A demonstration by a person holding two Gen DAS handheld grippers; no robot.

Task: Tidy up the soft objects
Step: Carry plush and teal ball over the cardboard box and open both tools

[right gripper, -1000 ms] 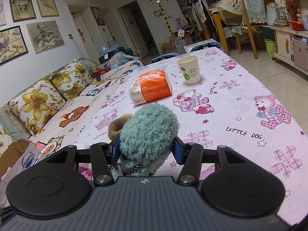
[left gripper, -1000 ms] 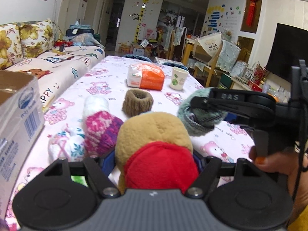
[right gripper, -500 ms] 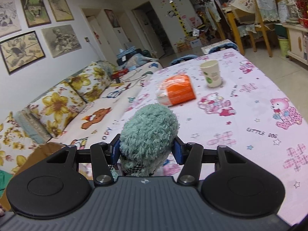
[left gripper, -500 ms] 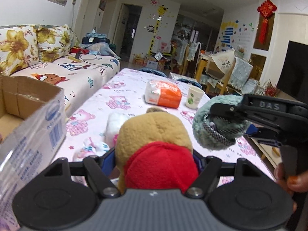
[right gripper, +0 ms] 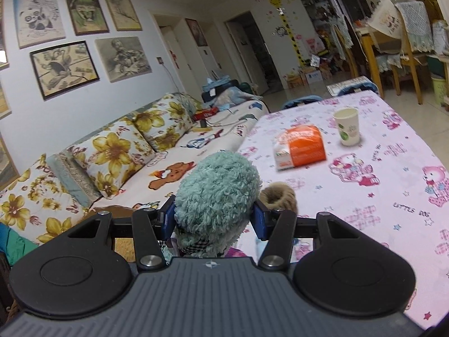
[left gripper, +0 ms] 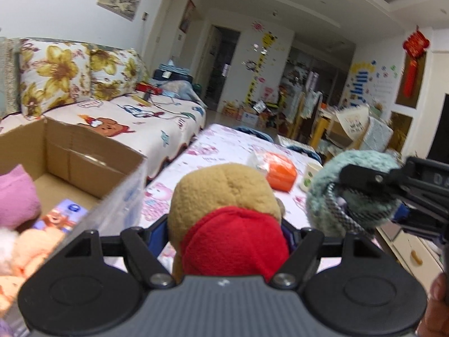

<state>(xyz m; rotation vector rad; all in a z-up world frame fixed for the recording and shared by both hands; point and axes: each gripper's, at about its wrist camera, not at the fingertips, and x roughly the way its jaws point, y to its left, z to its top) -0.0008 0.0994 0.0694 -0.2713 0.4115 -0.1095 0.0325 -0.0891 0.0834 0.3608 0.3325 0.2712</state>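
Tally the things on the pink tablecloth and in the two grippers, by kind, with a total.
Plush toys held in grippers: 2, the tan and red plush in the left gripper and the teal plush in the right gripper
Knitted brown rings: 1
Orange packets: 1
Paper cups: 1
Total: 5

The desk (right gripper: 398, 196), under a pink cartoon-bear cloth, carries an orange tissue pack (right gripper: 301, 146), a paper cup (right gripper: 347, 126) just beside it, and a brown knitted ring (right gripper: 277, 196) nearer.
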